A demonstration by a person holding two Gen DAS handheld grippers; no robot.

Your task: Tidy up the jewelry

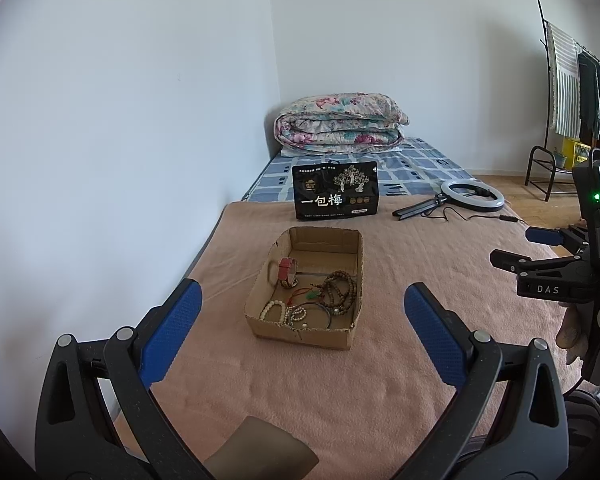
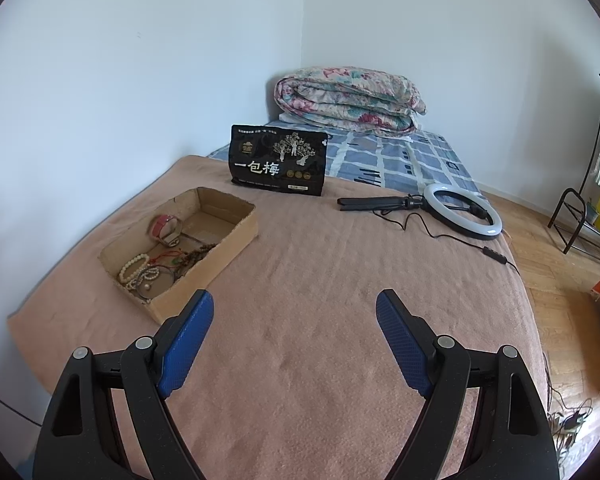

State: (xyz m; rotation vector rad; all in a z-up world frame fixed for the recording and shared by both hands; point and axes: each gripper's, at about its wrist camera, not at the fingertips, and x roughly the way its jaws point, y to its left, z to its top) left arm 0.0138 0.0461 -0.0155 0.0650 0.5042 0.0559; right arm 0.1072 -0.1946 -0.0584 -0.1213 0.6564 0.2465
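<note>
Pink blanket (image 1: 379,360) covers the near end of the bed, and the cardboard box (image 1: 260,326) sits on it; behind the box a black snack bag (image 1: 335,196) stands upright, with a ring light (image 1: 472,196) lying off to the bag's right. Inside the box lie brown wooden beads (image 1: 339,292), white bead bracelets (image 1: 284,312) and a red-strapped watch (image 1: 288,272). Short of the box, the left gripper (image 1: 301,300) and right gripper (image 2: 294,308) hover with jaws spread wide, holding nothing.
</note>
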